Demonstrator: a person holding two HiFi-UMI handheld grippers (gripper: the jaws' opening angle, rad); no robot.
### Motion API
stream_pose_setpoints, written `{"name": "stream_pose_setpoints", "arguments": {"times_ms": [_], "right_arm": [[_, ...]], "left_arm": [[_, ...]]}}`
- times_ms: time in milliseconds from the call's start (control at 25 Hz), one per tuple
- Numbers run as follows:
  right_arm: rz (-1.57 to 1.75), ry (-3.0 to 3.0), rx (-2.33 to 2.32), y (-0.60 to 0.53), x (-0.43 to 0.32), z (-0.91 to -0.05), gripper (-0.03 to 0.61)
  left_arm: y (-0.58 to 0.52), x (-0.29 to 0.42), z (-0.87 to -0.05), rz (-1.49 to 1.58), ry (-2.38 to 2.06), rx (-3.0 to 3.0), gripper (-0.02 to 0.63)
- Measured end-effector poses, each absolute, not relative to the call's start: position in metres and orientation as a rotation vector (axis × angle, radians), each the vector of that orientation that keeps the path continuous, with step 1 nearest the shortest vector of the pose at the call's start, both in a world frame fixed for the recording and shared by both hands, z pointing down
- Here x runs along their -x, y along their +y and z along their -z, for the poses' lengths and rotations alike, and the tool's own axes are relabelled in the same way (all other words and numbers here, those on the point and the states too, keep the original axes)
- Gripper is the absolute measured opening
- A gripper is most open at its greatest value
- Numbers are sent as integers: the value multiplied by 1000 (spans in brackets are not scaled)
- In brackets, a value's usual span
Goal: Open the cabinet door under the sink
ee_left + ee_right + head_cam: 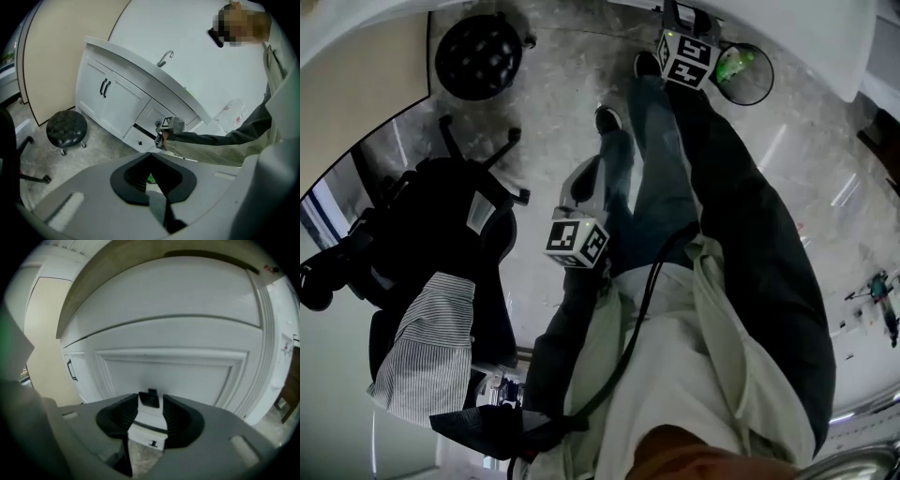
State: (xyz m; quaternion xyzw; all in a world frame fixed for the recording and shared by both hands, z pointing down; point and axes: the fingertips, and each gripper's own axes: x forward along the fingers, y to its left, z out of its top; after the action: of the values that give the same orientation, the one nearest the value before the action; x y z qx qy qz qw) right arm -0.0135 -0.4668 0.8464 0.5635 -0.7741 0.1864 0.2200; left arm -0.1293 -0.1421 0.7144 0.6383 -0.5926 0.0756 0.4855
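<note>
The white sink cabinet (117, 101) stands against the wall, with a faucet (165, 57) on top and two black handles (105, 87) on its left doors. My right gripper (159, 139) is held out low against the cabinet's right part. In the right gripper view it (150, 395) is open, close to a white panelled door (178, 376), with a small black handle (150, 402) between its fingertips and a white drawer front (149, 434) below. My left gripper (150, 157) hangs back from the cabinet, its tips together and nothing in them. The head view shows both grippers' marker cubes (577, 239) above my legs.
A black round stool (67, 126) stands on the stone floor in front of the left doors. To my left is a black office chair (441, 225) with a striped shirt (427, 347) on it. A round bin (742, 73) holding something green sits by the right gripper.
</note>
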Motion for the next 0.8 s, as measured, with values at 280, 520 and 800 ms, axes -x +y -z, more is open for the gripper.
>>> {"name": "stream_pose_setpoints", "arguments": {"times_ms": [280,520,800], "right_arm": [[-529,-2113,-1515,-464,13,-857,123],[-537,-2095,-1467,-455,13,-856,106],[-526,-2119,-1362,-391,15,-858,93]], "left_arm": [[-125,133,-721,-174,-1439,-1531,8],[-115,133,-722,-174,-1426,-1544,8],[-114,138,-718,-174,-1418,-1594,8]]}}
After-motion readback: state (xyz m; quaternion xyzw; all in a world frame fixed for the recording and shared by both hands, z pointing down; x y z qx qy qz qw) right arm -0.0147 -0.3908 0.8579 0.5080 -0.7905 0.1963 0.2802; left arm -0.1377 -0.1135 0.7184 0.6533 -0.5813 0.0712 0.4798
